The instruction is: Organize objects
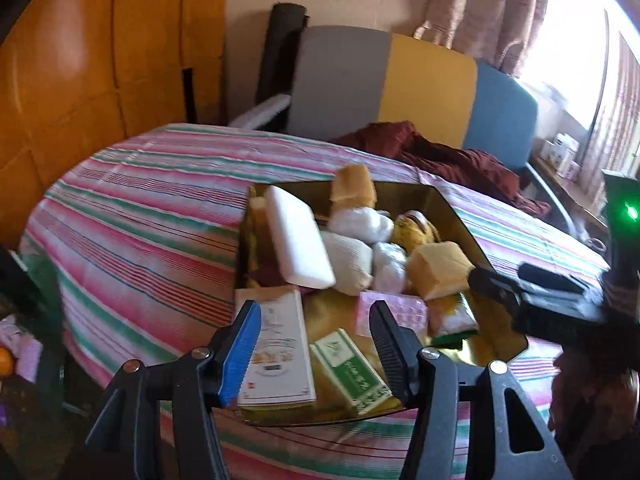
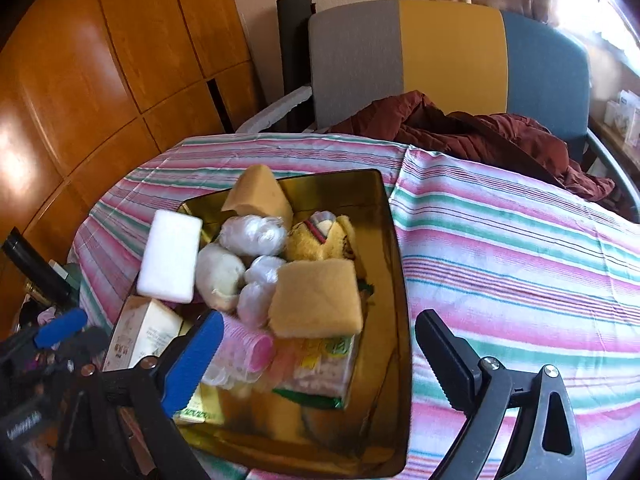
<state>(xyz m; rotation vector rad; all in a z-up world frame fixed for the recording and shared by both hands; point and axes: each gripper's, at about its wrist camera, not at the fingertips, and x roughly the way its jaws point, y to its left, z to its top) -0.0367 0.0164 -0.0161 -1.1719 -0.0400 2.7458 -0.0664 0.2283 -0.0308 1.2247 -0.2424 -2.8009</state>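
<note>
Left gripper point(image 1: 316, 344) stands part open above the near end of the tray point(image 2: 400, 320), nothing between its fingers; below the gap lie a white carton point(image 1: 280, 344) and a green box point(image 1: 348, 372), neither touched. Right gripper point(image 2: 320, 356) stands wide open and empty, its blue pad over the tray's near left part and its black finger point(image 2: 448, 360) over the tablecloth point(image 2: 520, 264) outside the tray's right wall. The tray is gold, shiny inside, and sits on the striped tablecloth toward its left side. Near end of tray: a pink roller point(image 2: 248, 348) just beyond the blue pad, a green-edged packet point(image 2: 320, 372) beside it, and the white carton against the left wall. Middle of tray: a tan sponge point(image 2: 316, 300) resting on the packet, several clear-wrapped white bundles point(image 2: 252, 236) clustered left of it, and a white block point(image 2: 170, 256) tilted over the left rim. Far end of tray: a yellow plush item point(image 2: 324, 240) and a second tan sponge point(image 2: 260, 196) leaning at the back wall. Beyond the table: a dark red garment point(image 2: 480, 132) heaped on a chair point(image 2: 448, 48) with a grey, yellow and blue back. Wooden panels point(image 2: 100, 60) stand to the left, and a curtain point(image 1: 492, 8) hangs by a bright window at the far right.
</note>
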